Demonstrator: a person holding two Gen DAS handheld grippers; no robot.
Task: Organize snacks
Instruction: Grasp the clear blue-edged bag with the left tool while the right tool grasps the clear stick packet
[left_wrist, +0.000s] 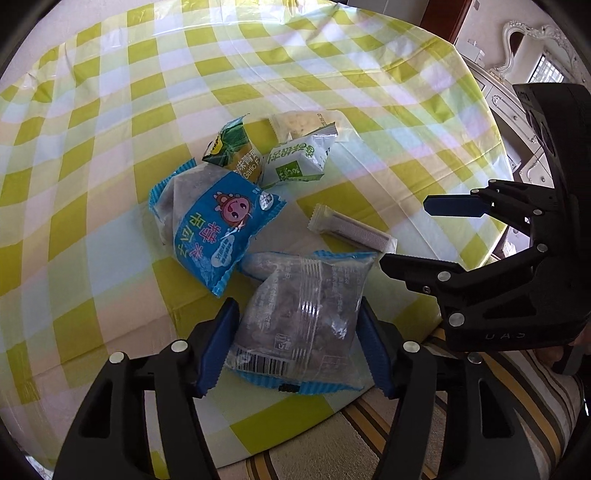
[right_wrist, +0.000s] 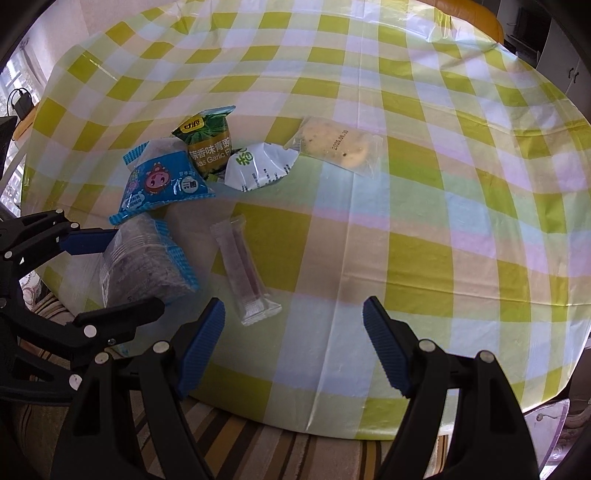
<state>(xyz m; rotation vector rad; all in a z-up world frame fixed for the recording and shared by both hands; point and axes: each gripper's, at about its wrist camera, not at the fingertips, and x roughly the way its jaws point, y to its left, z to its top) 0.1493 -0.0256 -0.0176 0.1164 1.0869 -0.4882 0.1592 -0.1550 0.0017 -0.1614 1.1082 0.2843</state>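
My left gripper (left_wrist: 297, 314) is shut on a clear packet with blue crimped ends (left_wrist: 303, 295), barcode side up, at the near edge of the table; both blue pads (left_wrist: 221, 343) touch its sides. In the right wrist view the same packet (right_wrist: 147, 258) bulges between the left gripper's (right_wrist: 138, 269) fingers. My right gripper (right_wrist: 293, 306) is open over bare cloth with nothing between its fingers. A slim clear stick packet (right_wrist: 245, 269) lies just ahead of its left finger. Behind sit a blue cartoon packet (right_wrist: 159, 181), a green pea packet (right_wrist: 207, 140), a white packet (right_wrist: 258, 166) and a clear cookie packet (right_wrist: 336, 144).
A yellow-green checked cloth (right_wrist: 424, 221) covers the round table. Its near edge drops to a striped cushion (right_wrist: 258, 443). In the left wrist view the right gripper (left_wrist: 404, 232) hangs at the right, near the stick packet (left_wrist: 351, 232). White furniture (left_wrist: 517, 103) stands beyond the table.
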